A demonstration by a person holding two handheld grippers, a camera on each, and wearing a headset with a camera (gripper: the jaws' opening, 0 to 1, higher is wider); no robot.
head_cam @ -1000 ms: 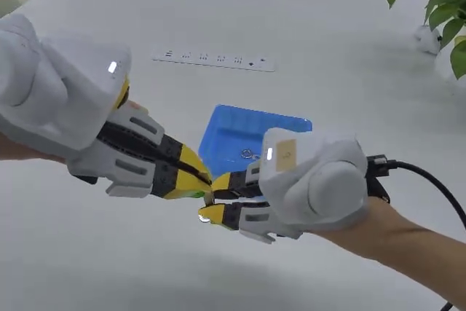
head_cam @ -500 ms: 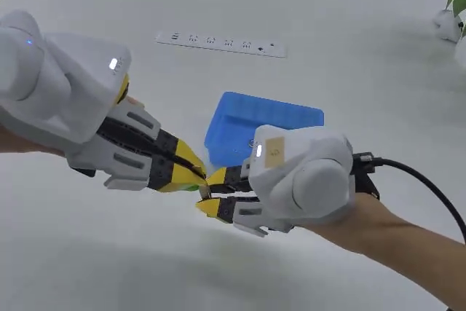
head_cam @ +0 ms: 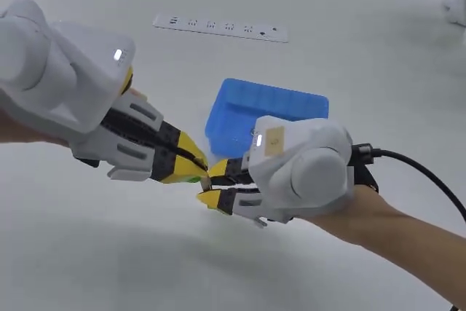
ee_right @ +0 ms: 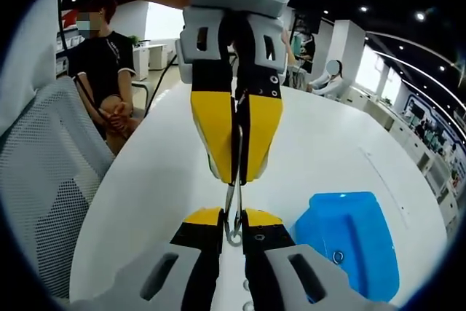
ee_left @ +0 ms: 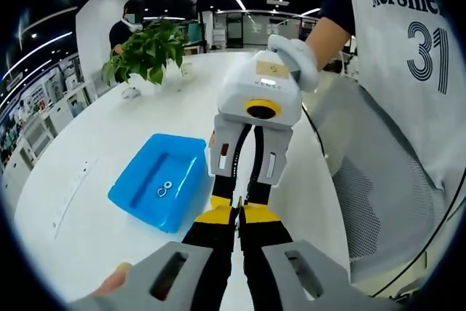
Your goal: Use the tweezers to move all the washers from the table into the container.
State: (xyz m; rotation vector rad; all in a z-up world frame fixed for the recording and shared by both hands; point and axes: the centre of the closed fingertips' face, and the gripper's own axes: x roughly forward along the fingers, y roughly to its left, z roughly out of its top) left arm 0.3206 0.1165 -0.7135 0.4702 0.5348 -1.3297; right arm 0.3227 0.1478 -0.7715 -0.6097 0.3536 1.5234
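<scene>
Tweezers handoff, likely: left gripper (head_cam: 200,171) and right gripper (head_cam: 208,188) meet tip to tip, jaws narrow, both pinching the tweezers (ee_right: 234,180). They sit just near-left of the container (head_cam: 271,100), which has two washers (ee_left: 164,189) inside. Next: one gripper must let go without dropping the tweezers.

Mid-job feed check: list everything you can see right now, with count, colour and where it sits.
table: one, white, under everything
container: one, blue, on the table just beyond the tools
washers: two, metal, inside the container
tweezers: one, silver, between the two tools' jaws
power strip: one, white, on the table past the container
plant: one, green, at the far end of the table
mesh chair: one, grey, beside the table
cable: one, black, trailing from the right tool
left tool: white, black and yellow, apparently shut on the tweezers
right tool: same colours, tip to tip with the left, apparently shut on the tweezers
</scene>
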